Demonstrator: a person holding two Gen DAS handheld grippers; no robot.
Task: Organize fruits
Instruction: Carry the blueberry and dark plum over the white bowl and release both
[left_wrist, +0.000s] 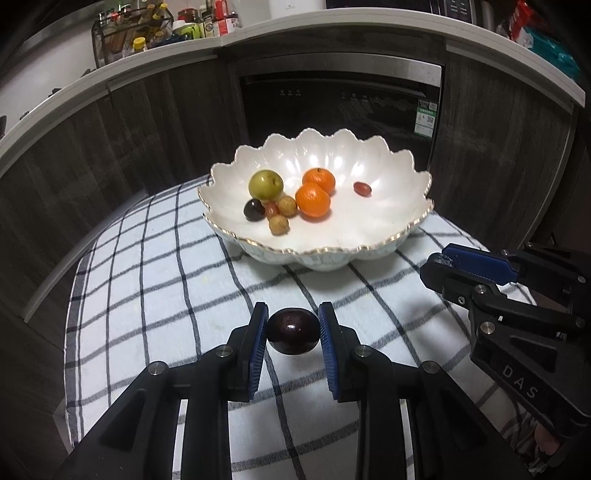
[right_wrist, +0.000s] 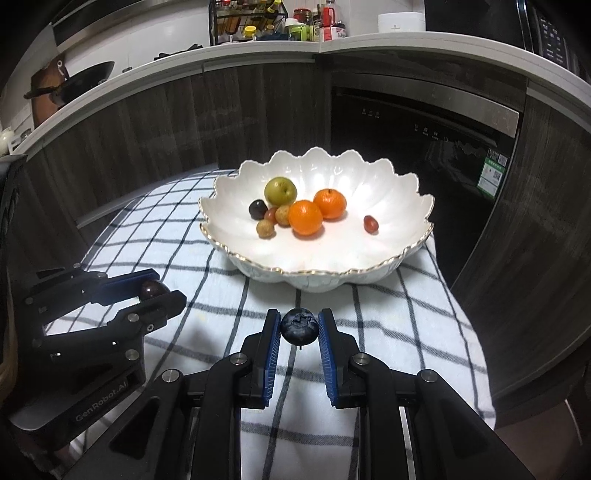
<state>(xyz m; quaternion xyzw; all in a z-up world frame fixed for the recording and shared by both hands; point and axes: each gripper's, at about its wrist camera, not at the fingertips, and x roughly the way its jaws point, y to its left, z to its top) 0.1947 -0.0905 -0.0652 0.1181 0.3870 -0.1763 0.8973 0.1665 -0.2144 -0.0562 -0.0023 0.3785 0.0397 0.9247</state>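
Left wrist view showed the left hand-held gripper (left_wrist: 293, 331) clamped on a dark plum (left_wrist: 293, 331), the right hand-held gripper (right_wrist: 299, 328) on a blueberry (right_wrist: 299, 327); both remained short of the bowl (left_wrist: 229, 221), which already held several fruits.

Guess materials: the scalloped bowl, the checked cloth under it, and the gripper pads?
Bowl: looks like glazed ceramic, pearly white and glossy with bright glare spots and a gold-edged rim; coated plastic can't be ruled out.
Cloth: woven cotton-like fabric, matte, softly wrinkled, draping over the edge.
Pads: blue, finely ribbed, matte, probably rubber or soft plastic.
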